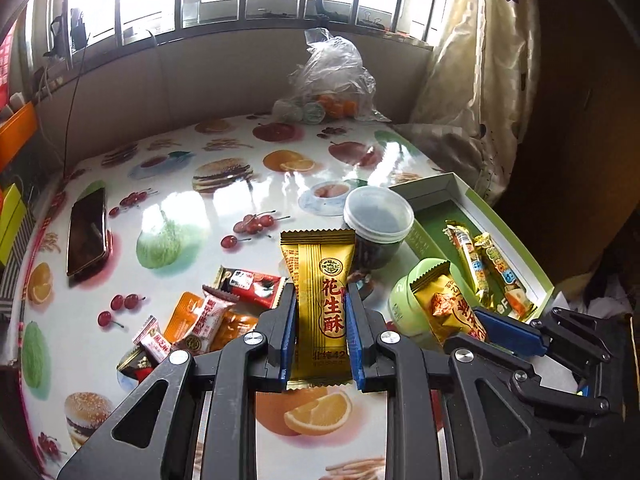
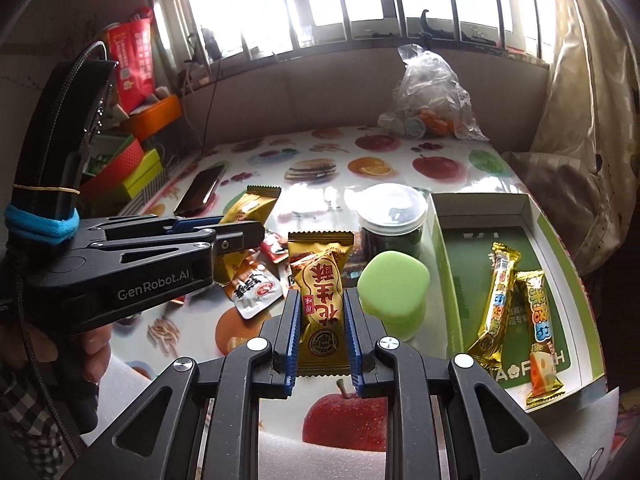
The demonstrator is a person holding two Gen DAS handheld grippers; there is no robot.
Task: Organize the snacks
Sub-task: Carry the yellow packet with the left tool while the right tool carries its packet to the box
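My left gripper [image 1: 321, 300] is shut on a gold peanut-candy packet [image 1: 318, 280], held upright above the table. My right gripper [image 2: 322, 304] is shut on another gold peanut-candy packet [image 2: 320, 300]; that packet [image 1: 448, 308] and the right gripper [image 1: 496, 330] also show at the right of the left wrist view. The left gripper [image 2: 236, 236] shows at the left of the right wrist view. A pile of loose snacks [image 1: 208, 316] lies on the table left of centre. A green-and-white box [image 2: 560, 240] on the right holds two gold snack bars [image 2: 516, 312].
A clear-lidded jar of dark snacks [image 1: 378, 228] and a pale green jar [image 2: 394, 292] stand between the pile and the box. A phone [image 1: 86, 236] lies at the left. A plastic bag with fruit [image 1: 332, 80] sits at the back. Boxes [image 2: 136, 156] line the left edge.
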